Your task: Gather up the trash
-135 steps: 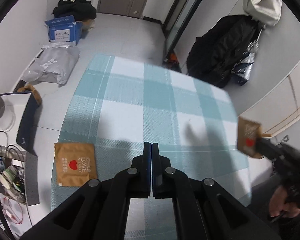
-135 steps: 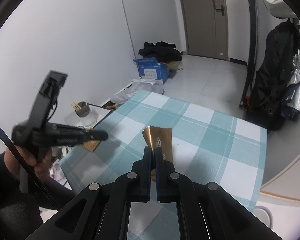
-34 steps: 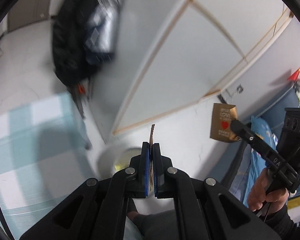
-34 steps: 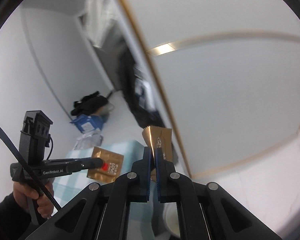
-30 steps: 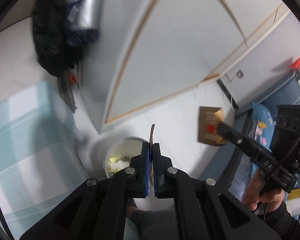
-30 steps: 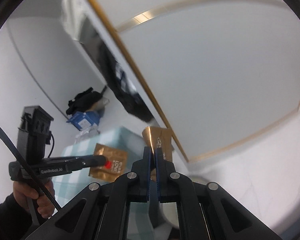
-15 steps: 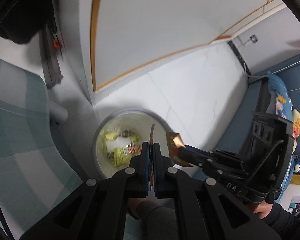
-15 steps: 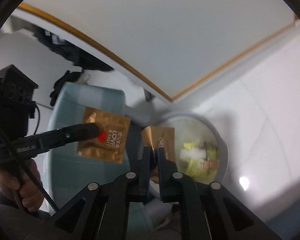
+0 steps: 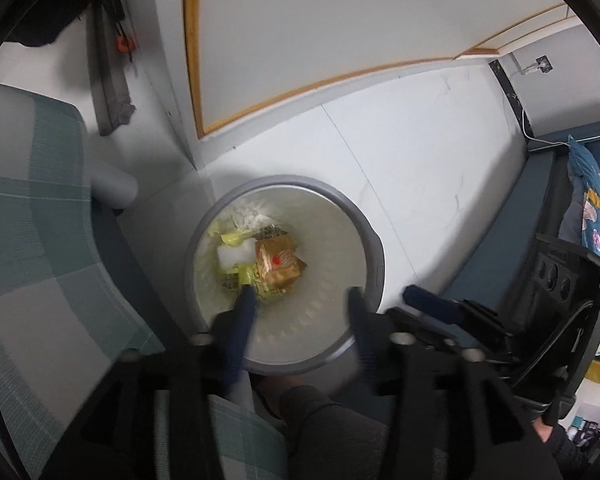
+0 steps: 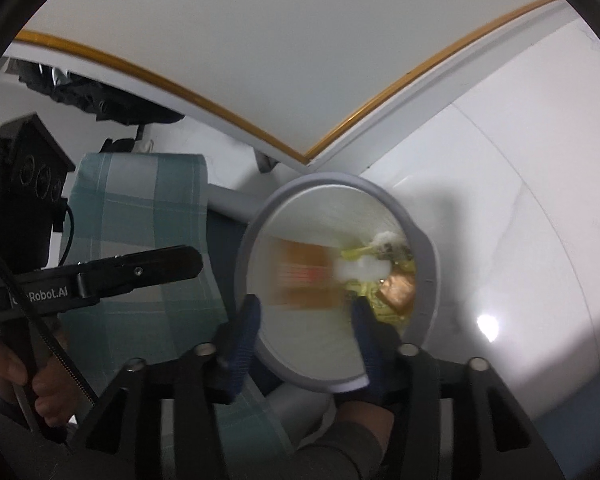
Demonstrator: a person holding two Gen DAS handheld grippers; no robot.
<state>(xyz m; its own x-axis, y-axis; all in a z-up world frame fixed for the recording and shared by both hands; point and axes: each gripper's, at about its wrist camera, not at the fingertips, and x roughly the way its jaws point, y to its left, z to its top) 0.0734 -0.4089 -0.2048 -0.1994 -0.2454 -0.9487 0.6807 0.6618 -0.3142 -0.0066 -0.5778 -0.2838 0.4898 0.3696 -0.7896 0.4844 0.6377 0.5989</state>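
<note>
A round grey trash bin (image 9: 374, 248) stands on the white floor, also in the right wrist view (image 10: 420, 236). In it lie yellow wrappers (image 9: 256, 280) and a brown packet with a red heart (image 9: 278, 266). In the right wrist view a second brown packet (image 10: 300, 272) is a blur inside the bin, falling. My left gripper (image 9: 300, 308) is open and empty above the bin. My right gripper (image 10: 306, 320) is open and empty above the bin. The right gripper shows in the left wrist view (image 9: 436, 306), and the left gripper in the right wrist view (image 10: 140, 264).
A table with a teal checked cloth (image 9: 24, 208) stands left of the bin; its grey leg (image 9: 112, 188) is close to the rim. A white cabinet with wooden trim (image 9: 300, 40) is behind. A dark blue bed or sofa (image 9: 540, 200) is on the right.
Both grippers opened over the bin and let go of their brown packets. One packet lies in the bin; the other is dropping in.
</note>
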